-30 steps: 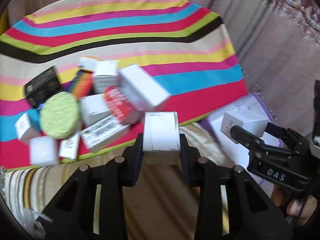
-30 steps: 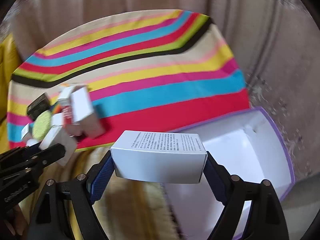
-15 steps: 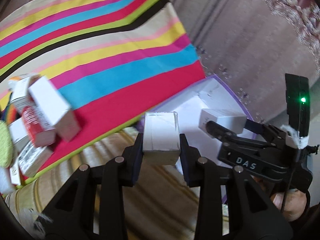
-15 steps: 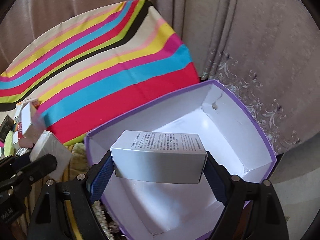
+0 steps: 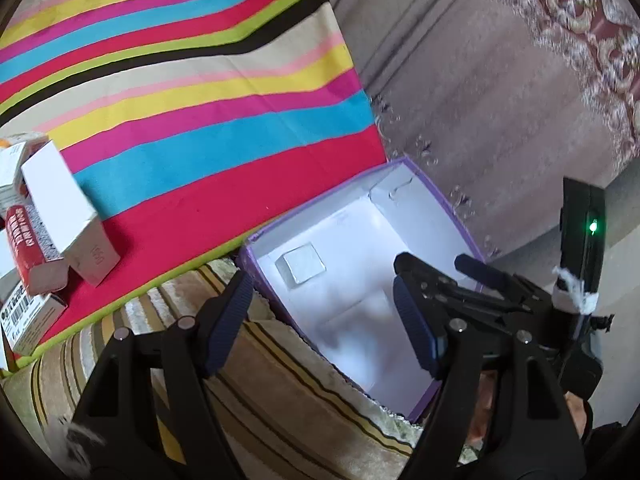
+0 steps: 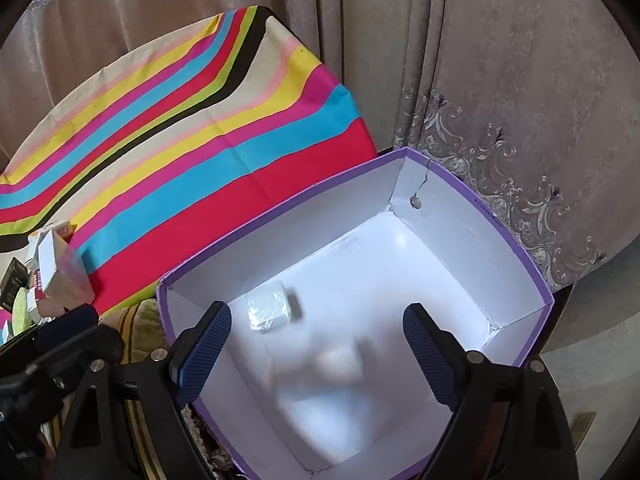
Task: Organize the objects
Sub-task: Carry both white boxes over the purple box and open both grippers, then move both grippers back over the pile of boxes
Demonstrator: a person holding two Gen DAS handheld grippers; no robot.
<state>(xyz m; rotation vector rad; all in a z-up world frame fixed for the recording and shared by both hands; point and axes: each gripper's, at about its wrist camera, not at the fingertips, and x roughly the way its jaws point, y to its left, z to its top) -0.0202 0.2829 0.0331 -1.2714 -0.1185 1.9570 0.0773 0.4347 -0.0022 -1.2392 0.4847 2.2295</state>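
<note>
Both grippers hang spread and empty over a purple-rimmed cardboard bin (image 6: 520, 248): left gripper (image 5: 324, 320), right gripper (image 6: 316, 344). One small white carton (image 6: 268, 312) lies inside; a blurred shape beside it is prob. a second. Risk: light cartons bounce, tip. Glossy, boxy packs (image 5: 60, 216) wait on striped cloth (image 5: 192, 92).

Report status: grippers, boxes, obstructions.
Left gripper open, right gripper open. Small box in bin; second box a blur there. Nothing in the way.
</note>
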